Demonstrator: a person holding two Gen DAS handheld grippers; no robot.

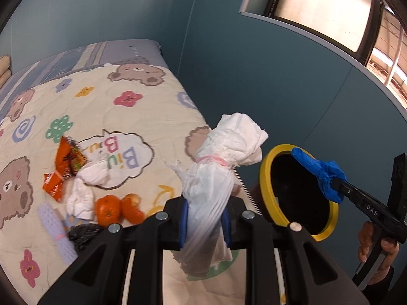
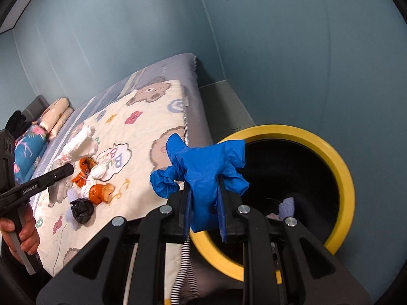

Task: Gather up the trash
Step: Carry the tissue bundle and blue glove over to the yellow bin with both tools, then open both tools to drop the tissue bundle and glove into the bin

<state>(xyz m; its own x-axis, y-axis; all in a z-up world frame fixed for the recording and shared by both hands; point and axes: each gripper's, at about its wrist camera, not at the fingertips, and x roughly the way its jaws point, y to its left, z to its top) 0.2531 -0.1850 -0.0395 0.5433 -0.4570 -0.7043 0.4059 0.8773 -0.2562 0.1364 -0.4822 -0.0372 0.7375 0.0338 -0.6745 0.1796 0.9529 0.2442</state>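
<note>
White tied bag and blue glove, each clamped aloft; yellow-rimmed bin beside bed; wrappers, tangerines on quilt

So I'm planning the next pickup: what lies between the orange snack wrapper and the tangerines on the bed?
Crumpled white tissue lies between the snack wrapper and the tangerines, clearest in the left wrist view.

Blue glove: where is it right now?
The blue glove is clamped in the right tool, held over the near rim of the yellow-rimmed bin beside the bed.
</note>
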